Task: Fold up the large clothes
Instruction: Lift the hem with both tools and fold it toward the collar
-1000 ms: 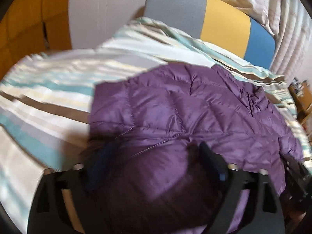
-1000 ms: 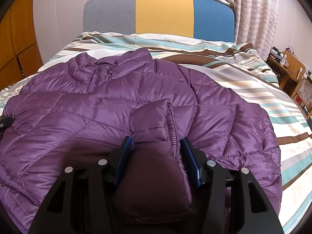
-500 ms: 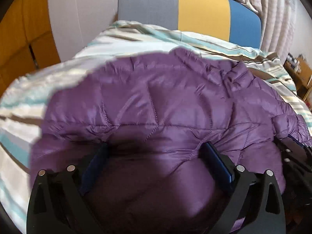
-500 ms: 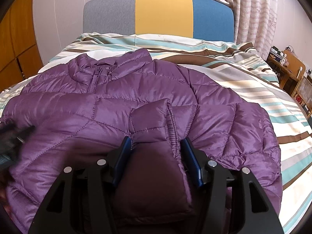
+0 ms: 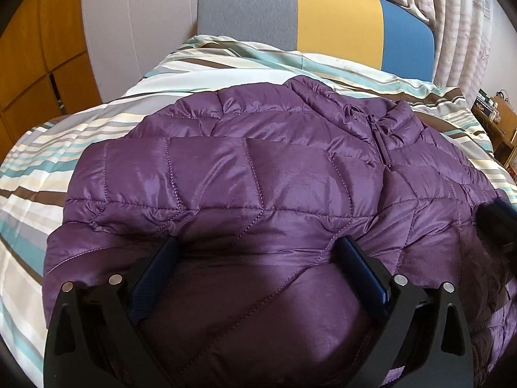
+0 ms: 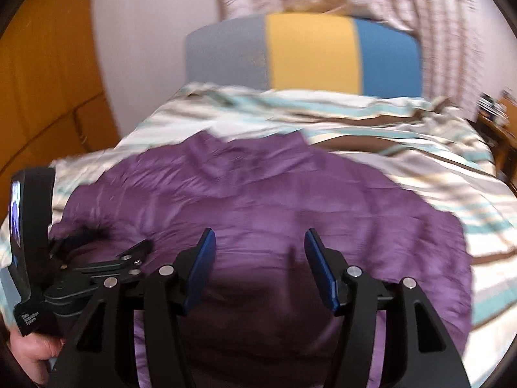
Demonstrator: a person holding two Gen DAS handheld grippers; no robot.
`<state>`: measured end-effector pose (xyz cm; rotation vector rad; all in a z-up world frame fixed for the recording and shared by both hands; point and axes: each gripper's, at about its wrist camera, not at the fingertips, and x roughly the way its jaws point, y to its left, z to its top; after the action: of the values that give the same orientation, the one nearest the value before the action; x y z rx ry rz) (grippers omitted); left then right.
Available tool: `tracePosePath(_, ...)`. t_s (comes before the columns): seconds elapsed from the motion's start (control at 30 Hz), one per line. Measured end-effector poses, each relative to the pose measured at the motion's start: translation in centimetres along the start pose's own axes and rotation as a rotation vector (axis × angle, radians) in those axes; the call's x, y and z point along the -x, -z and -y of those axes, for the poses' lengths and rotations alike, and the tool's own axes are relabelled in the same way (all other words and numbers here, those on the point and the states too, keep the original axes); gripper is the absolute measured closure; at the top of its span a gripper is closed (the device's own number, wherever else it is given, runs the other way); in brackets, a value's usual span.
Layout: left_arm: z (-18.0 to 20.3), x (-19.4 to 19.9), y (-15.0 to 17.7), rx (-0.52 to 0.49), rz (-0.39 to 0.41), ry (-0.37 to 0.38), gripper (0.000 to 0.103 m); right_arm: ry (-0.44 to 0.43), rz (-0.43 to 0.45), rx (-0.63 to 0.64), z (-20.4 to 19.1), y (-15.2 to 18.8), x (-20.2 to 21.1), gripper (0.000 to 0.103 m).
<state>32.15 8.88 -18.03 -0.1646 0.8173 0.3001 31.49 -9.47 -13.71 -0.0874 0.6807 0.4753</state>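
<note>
step: sleeve-in part of the fold looks done on both sides, so I'd guess we're between folds, letting go and lining up the next one
jacket: purple puffer jacket (image 5: 258,174) lies flat on the striped bedspread (image 5: 48,161), filling the middle and lower part of both views, collar and zip toward the upper right of the left wrist view, colour-block headboard (image 5: 310,22) behind it at the top
left gripper: left gripper (image 5: 258,252) has just been opening and its jaws stand spread wide, a puffy bulge of jacket sits between them but the pads don't look like they're pinching it
right gripper: right gripper (image 6: 258,242) jaws apart about halfway with nothing clamped, jacket only lies underneath; that view is blurry so it reads as on the move
hand pose: both tools tilt down at the fabric from the near edge; in the right wrist view the other tool shows at lower left, with a hand (image 6: 32,349) on its handle
next move: probably grab the hem at the bottom with both and bring it up to the collar; slippery puffy shell, so it needs a deep bite
</note>
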Motion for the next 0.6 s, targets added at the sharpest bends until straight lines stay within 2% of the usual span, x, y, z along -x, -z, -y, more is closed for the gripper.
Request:
tracePosePath(0.1, 0.0, -0.1, 0.0, 0.002, 0.0, 0.0, 0.004, 0.028, -0.107, 0.016, -0.2, 0.6, -4.2, 0.043)
tracePosePath(0.27, 0.6, -1.0, -0.3, -0.019, -0.01, -0.038, 0.003, 0.029, -0.119, 0.014, 0.2, 0.5, -6.0, 0.043)
tracePosePath(0.4, 0.4, -0.7, -0.4, -0.011, -0.014, -0.025, 0.003, 0.017, -0.116, 0.007, 0.4, 0.5, -5.7, 0.04)
tracePosePath(0.47, 0.2, -0.3, -0.4, -0.004, -0.017, -0.009, 0.003, 0.019, -0.121, 0.004, 0.3, 0.4, -5.1, 0.03)
tracePosePath(0.53, -0.2, 0.7, -0.2, 0.003, -0.014, 0.012, 0.003, 0.017, -0.129, -0.007, 0.4, 0.5, -3.5, 0.024)
tracePosePath(0.6, -0.8, 2.0, 0.3, 0.009, -0.01, 0.027, 0.003, 0.013, -0.132, -0.017, 0.2, 0.8, -1.7, 0.024)
